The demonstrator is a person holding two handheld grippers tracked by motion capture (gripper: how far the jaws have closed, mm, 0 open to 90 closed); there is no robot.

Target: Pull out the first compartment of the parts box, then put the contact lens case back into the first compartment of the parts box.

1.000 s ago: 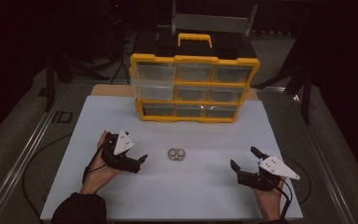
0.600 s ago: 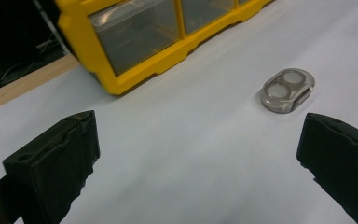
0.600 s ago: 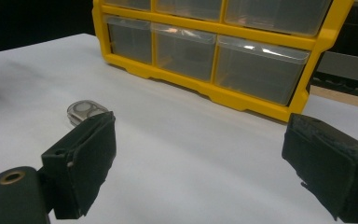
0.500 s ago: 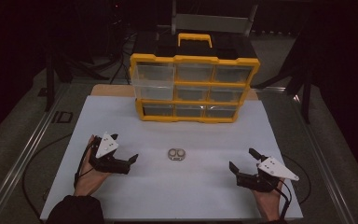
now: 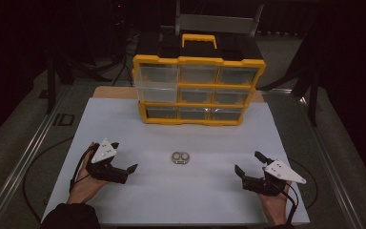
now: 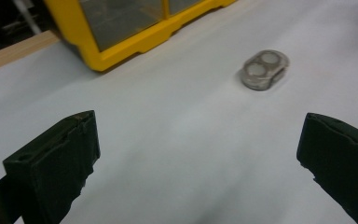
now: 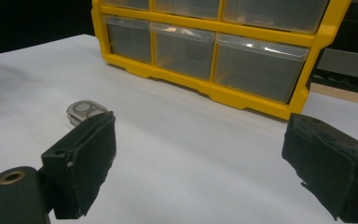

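Small metal part, oval with two round discs on top, lies flat on the white sheet, between the two grippers and a bit ahead of both, touched by neither. Left gripper sits to the part's left, near but apart, jaws spread wide with nothing between them; in the left gripper view the part lies ahead and toward the right jaw, bare sheet in the gap. Right gripper is farther off on the part's other side, jaws also released and empty; in the right gripper view the part peeks out just behind the left jaw, partly hidden by it. Part looks like some kind of twin-disc fitting, too small to say more. Beyond the part, past both grippers' jaws, stands the yellow drawer box with clear drawers, all looking closed, black handle on top. Both hands rest low on the sheet.
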